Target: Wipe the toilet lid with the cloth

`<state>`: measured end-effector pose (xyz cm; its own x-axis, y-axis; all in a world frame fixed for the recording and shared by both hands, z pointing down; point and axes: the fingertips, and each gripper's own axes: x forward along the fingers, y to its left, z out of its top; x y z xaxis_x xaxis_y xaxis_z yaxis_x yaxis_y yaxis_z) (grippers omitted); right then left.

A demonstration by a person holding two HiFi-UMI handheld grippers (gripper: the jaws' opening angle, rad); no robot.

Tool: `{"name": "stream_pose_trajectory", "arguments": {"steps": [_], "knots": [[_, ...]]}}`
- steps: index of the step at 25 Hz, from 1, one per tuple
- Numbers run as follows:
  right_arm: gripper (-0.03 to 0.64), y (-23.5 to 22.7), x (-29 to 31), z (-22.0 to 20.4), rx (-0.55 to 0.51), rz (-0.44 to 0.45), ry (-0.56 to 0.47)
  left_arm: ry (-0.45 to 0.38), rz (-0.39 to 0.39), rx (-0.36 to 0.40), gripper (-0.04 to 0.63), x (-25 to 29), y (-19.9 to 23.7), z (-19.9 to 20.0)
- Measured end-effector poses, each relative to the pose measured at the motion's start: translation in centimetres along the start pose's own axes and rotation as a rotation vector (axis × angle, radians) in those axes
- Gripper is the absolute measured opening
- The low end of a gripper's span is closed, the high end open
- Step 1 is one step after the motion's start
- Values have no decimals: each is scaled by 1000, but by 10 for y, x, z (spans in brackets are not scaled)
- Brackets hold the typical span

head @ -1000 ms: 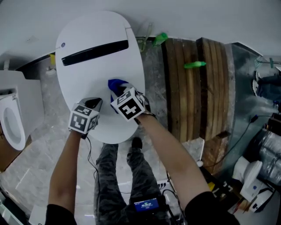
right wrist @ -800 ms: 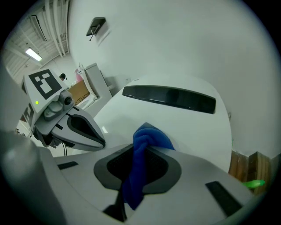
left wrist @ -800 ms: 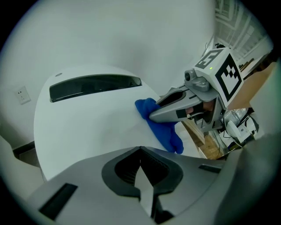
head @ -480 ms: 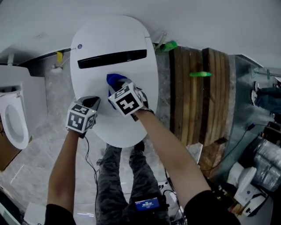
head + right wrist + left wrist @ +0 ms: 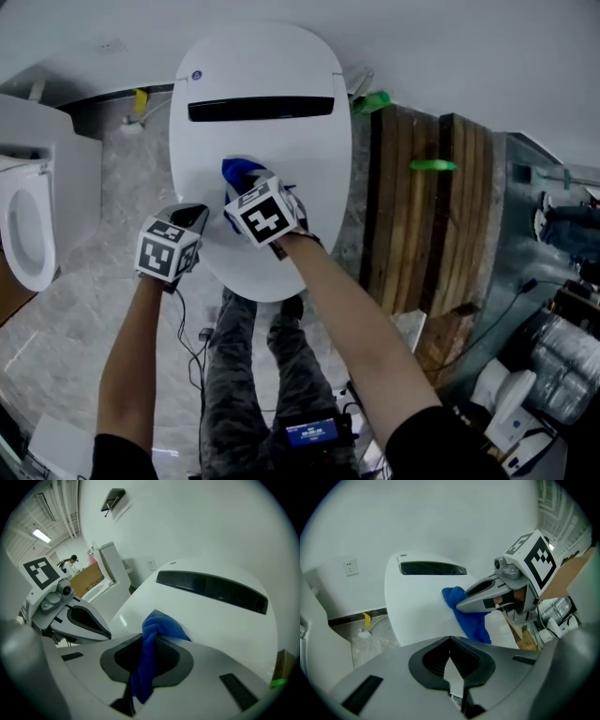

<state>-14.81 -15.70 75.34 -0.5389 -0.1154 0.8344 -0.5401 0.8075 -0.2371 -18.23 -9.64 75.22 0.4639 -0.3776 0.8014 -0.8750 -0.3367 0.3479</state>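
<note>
The white toilet lid [image 5: 300,150] fills the upper middle of the head view, with a dark slot [image 5: 261,108] near its back. A blue cloth [image 5: 240,172] lies pressed on the lid's middle, and my right gripper [image 5: 246,187] is shut on it. In the right gripper view the cloth [image 5: 152,639] bunches between the jaws and hangs down. My left gripper [image 5: 199,219] hovers at the lid's front left edge, shut and empty. From the left gripper view the lid [image 5: 417,606], the blue cloth [image 5: 471,620] and the right gripper [image 5: 461,605] all show.
A second white toilet [image 5: 28,225] stands at the far left. Wooden slats [image 5: 431,206] with a green item [image 5: 431,166] lie right of the lid. A wall runs behind. Grey marble floor [image 5: 56,319] and the person's legs [image 5: 253,375] are below.
Both grippers have slid across the lid toward its back, the right one dragging the blue cloth closer to the dark slot. The left gripper kept pace beside it.
</note>
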Motion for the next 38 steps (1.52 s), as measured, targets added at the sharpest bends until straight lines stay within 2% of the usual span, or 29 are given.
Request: {"name": "stream_pose_trajectory", "arguments": {"steps": [4,11,21,24,28,38], "knots": [[57,26,-3,-31,-2,34,3,-28,26,-3,11,-5,-15,-19],[57,58,-23,-104,-4,76,36,2,46,-13,11,-8,-59,-63],[57,66,-55,-183,-1,103,73,42,51,-11,11,4,-123,-94],[57,64,-58,-185,-23,116,92,50,39,9,11,8,-130,-89],[57,52,-54,-167,-27,104,71,48,26,27,11,13,-120,-71],[57,-6,-35,-76,21,58,-14,68,-20,98,11,28,-72,-21]]}}
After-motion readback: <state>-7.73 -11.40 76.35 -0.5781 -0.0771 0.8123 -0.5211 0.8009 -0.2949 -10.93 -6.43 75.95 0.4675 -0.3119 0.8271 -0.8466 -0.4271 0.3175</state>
